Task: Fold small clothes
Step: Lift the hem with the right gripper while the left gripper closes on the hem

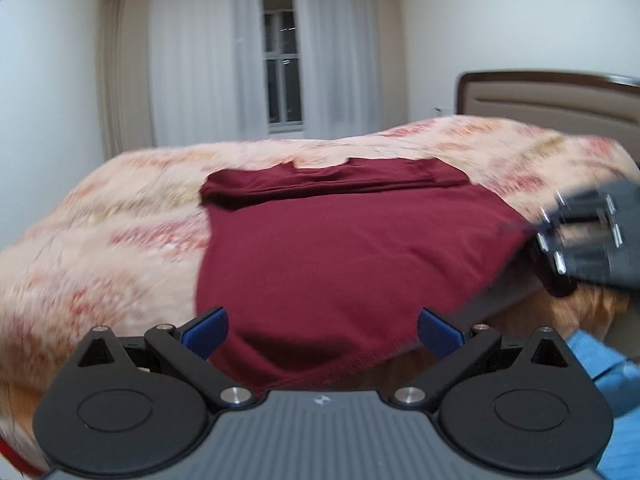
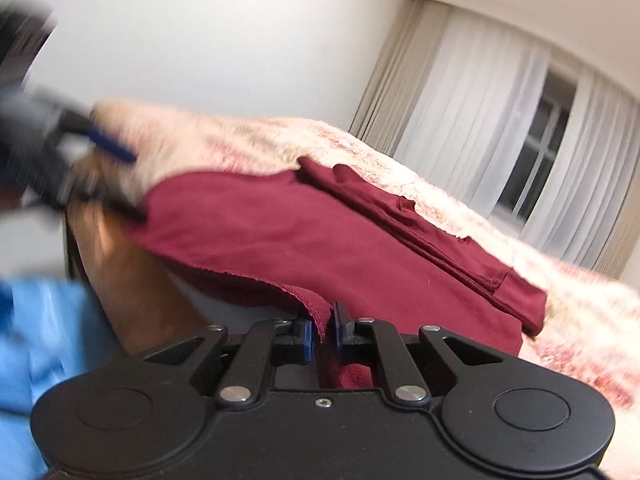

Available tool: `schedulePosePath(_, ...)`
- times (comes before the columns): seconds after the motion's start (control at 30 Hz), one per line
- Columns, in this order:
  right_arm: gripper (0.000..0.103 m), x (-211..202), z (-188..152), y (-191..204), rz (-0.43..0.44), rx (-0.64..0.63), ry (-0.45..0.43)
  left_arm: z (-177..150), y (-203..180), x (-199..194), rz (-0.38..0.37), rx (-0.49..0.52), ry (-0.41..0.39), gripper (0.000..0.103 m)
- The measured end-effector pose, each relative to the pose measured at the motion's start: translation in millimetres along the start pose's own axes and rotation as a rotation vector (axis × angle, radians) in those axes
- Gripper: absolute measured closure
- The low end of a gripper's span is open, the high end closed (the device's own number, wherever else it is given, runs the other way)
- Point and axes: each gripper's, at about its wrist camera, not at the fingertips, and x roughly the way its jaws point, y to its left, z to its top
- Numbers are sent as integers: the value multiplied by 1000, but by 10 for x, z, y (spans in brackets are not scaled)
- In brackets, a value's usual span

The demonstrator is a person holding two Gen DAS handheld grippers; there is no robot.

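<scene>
Left gripper: blue fingers spread wide either side of the maroon shirt's near hem, nothing pinched. Shirt lies flat on the floral blanket w/ sleeves folded across the top. Right gripper pinches the shirt's ribbed hem corner, lifted off the bed edge.

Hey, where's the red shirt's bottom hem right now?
The hem of the maroon shirt hangs off the near edge of the bed; the right gripper pinches its right end.
</scene>
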Motion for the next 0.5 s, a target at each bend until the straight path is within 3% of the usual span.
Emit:
schedulePosePath(0.3,93,11,287,-352,67,196,-20,-32,-635,224,89,238,-48,0)
schedulePosePath(0.5,93,-1,324,-370,84,218,-15,36,-1075,557,229,352,-136,0)
